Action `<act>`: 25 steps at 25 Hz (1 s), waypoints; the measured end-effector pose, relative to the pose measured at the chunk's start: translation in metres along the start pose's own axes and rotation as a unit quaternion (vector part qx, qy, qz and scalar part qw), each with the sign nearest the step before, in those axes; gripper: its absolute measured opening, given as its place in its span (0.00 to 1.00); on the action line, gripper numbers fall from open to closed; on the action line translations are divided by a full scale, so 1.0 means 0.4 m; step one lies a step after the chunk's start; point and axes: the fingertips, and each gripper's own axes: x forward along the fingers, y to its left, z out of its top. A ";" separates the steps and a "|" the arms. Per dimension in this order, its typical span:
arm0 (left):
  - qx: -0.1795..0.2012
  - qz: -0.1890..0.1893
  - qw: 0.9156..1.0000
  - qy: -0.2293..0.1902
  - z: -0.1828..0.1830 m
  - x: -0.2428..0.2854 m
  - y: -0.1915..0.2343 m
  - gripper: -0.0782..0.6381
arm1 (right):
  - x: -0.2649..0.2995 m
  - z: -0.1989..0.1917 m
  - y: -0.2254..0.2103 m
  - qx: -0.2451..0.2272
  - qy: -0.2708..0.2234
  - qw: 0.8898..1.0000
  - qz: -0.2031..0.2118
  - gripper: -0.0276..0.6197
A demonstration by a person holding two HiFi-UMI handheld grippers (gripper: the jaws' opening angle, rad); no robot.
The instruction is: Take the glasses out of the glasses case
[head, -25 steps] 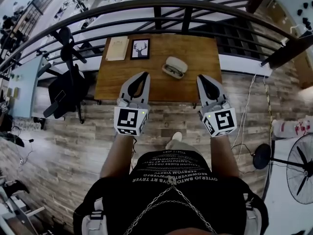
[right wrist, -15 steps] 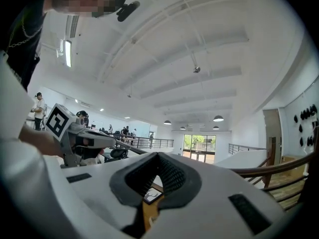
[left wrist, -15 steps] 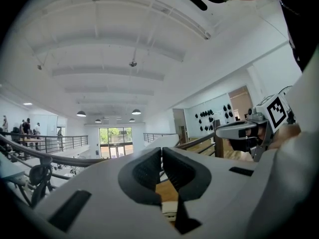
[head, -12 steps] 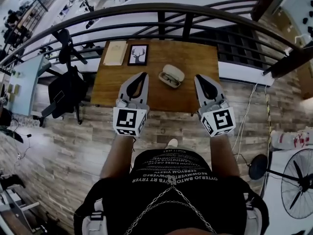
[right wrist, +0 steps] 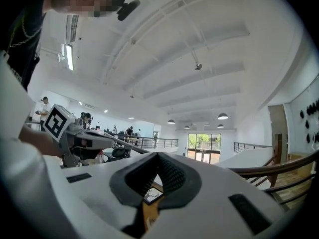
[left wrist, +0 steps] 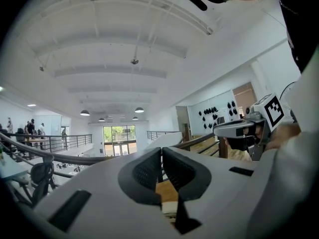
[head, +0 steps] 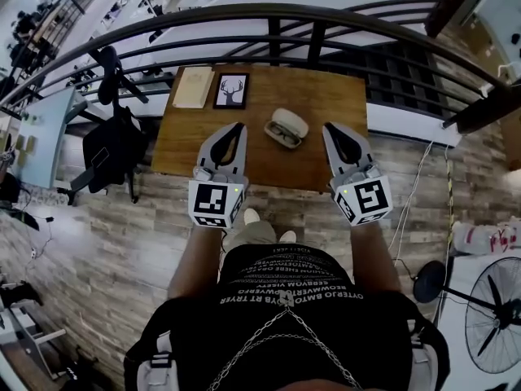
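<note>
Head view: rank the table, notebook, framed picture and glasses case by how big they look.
1. table, by far the largest
2. notebook, narrowly
3. framed picture and glasses case: too alike to rank

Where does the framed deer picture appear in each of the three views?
Head view: framed deer picture at the wooden table's far edge, left of centre.
Left gripper view: not in it.
Right gripper view: low centre, in the gap under the jaws.
Shared landmark: the wooden table.

Wooden table (head: 334, 96), framed deer picture (head: 232, 90), tan notepad (head: 194, 87), black railing (head: 274, 35)
</note>
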 end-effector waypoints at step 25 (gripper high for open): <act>0.006 -0.047 0.999 0.005 -0.026 0.230 0.131 0.16 | 0.229 -0.072 -0.081 0.002 0.037 0.999 0.004 0.07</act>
